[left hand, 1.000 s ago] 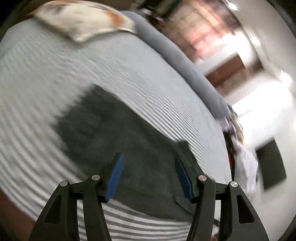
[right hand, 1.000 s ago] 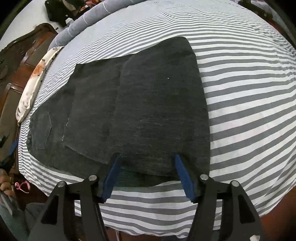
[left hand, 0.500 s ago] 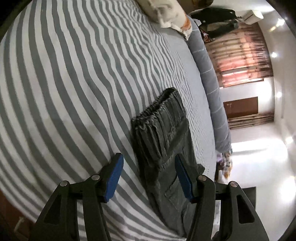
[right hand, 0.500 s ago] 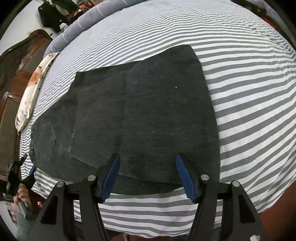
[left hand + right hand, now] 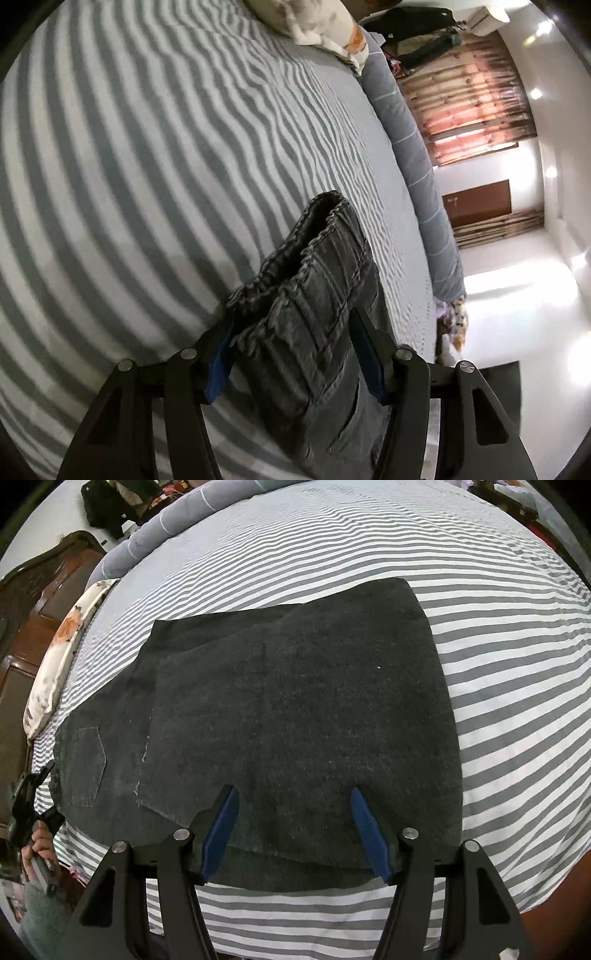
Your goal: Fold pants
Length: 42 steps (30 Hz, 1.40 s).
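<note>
we have the pants [image 5: 295,720] flat on the bed [image 5: 517,664]; left gripper [image 5: 295,354] half-open around the waistband at 6 o'clock, right gripper [image 5: 295,823] half-open, empty; pinching one layer could skew the fold

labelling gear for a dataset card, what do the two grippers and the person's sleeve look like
Both the left gripper and the right gripper have black angular plastic arms with silver pivot screws and blue ribbed pads on the inner finger faces. No cables show. The sleeve at the frame's edge is fuzzy, grey-green knit.
</note>
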Each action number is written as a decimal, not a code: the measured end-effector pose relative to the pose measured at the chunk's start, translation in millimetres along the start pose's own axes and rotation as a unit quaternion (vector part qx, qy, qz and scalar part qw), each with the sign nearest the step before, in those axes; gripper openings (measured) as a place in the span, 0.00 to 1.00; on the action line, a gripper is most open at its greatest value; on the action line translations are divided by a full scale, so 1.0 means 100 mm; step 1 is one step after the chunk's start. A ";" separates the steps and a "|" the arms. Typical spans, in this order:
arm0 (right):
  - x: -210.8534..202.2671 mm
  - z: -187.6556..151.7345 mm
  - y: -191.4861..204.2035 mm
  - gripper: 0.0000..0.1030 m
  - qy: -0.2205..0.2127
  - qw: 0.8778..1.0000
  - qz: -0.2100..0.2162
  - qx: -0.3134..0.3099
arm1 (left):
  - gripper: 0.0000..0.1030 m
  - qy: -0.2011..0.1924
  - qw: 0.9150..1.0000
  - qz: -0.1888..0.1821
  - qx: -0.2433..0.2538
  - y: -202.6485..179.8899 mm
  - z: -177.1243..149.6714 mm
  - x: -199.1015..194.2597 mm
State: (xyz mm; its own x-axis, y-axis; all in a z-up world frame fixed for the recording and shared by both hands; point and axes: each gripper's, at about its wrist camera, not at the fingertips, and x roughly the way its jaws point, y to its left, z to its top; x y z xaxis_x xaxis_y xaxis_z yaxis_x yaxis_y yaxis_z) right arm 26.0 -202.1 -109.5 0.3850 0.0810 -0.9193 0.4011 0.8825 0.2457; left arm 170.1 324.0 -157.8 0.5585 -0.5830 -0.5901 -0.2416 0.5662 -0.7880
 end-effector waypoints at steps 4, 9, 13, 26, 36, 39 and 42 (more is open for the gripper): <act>0.01 0.00 0.00 0.62 -0.003 1.000 0.004 0.004 | 0.40 -0.010 1.000 0.010 0.019 -0.08 -0.02 0.01; -0.01 0.02 -0.02 0.62 -0.004 1.000 0.014 0.011 | 0.24 -0.012 0.999 0.026 0.037 -0.21 0.00 0.01; -0.05 0.03 -0.06 0.62 -0.006 0.999 0.030 0.021 | 0.23 -0.025 0.993 0.052 0.106 -0.64 -0.08 -0.08; -0.39 0.01 -0.47 0.62 -0.039 0.993 0.092 0.066 | 0.20 0.021 0.955 -0.039 0.292 -2.61 -1.04 -0.07; -0.65 -0.04 -1.16 0.62 -0.055 0.985 0.116 0.112 | 0.20 0.120 0.927 -0.094 0.342 -3.57 -2.24 0.77; -0.71 -0.08 -1.35 0.62 -0.061 0.983 0.121 0.123 | 0.20 0.146 0.915 -0.063 0.370 -3.57 -2.59 1.10; -0.72 -0.10 -1.50 0.62 -0.062 0.981 0.125 0.133 | 0.20 0.166 0.907 -0.035 0.386 -3.50 -2.84 1.34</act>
State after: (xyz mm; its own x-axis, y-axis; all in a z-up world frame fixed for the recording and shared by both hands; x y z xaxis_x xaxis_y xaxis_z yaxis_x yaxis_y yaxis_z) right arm -69.9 -335.7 -83.3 0.5900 0.2076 -0.7803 0.4782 0.6889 0.5448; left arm 104.3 -117.4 -10.3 0.2500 -0.7034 -0.6653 0.4834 0.6861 -0.5437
